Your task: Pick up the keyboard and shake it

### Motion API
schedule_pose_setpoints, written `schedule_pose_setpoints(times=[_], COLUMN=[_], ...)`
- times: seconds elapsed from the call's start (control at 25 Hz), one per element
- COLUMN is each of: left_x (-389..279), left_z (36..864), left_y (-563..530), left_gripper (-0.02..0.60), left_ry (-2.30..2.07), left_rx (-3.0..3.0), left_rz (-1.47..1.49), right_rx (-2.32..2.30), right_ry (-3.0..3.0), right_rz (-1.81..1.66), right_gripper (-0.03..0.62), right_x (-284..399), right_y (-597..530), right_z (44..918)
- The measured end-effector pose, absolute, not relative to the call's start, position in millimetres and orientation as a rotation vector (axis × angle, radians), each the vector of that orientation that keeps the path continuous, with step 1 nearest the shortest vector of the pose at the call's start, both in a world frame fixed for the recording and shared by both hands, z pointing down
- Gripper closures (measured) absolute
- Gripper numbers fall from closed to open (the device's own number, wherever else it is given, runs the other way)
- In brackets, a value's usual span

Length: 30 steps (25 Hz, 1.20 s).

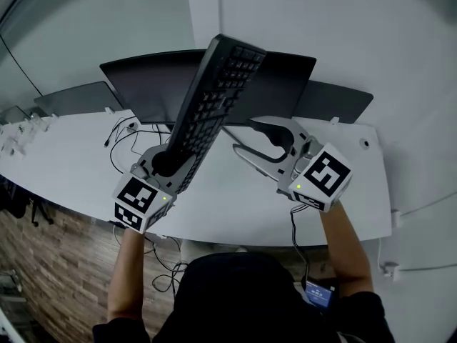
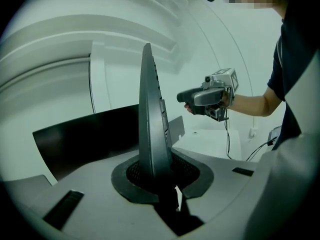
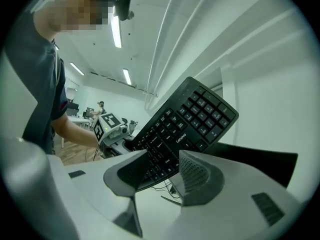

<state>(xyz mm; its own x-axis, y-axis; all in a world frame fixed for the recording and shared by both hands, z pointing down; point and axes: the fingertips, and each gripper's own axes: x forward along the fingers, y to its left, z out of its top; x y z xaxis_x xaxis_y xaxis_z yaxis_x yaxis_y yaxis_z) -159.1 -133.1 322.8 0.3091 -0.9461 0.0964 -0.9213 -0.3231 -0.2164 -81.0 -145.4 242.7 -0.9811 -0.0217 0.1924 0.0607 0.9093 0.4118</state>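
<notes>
A black keyboard (image 1: 216, 102) is lifted off the white desk (image 1: 221, 209) and stands steeply tilted, its far end up in front of the monitor. My left gripper (image 1: 170, 164) is shut on its lower end. In the left gripper view the keyboard (image 2: 152, 134) rises edge-on from between the pads of the left gripper (image 2: 160, 173). My right gripper (image 1: 258, 140) hovers open to the right of the keyboard, apart from it. In the right gripper view the keyboard (image 3: 186, 126) shows key-side on beyond the open right gripper (image 3: 162, 176), with the left gripper (image 3: 112, 129) at its low end.
A wide black monitor (image 1: 285, 84) stands at the back of the desk, with darker screens at the left (image 1: 75, 98) and right (image 1: 335, 98). Cables (image 1: 120, 140) trail over the desk's left part. A white wall lies behind.
</notes>
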Motion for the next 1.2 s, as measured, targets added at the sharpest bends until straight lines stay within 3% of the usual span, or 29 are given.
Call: schedule_pose_setpoints(times=[0.52, 1.2], left_x=[-182.7, -192.8], left_z=[329.5, 336.9], left_y=[-146.7, -154.5], left_gripper=[0.492, 0.492], left_ry=[1.828, 1.814], left_rx=[-2.258, -2.074], left_rz=[-0.578, -0.853], right_rx=[0.069, 0.116], right_ry=[-2.638, -2.522], right_rz=[-1.066, -1.232], right_gripper=[0.408, 0.41], right_x=[-92.7, -97.3], right_y=[-144.2, -133.7], right_z=[232.7, 220.0])
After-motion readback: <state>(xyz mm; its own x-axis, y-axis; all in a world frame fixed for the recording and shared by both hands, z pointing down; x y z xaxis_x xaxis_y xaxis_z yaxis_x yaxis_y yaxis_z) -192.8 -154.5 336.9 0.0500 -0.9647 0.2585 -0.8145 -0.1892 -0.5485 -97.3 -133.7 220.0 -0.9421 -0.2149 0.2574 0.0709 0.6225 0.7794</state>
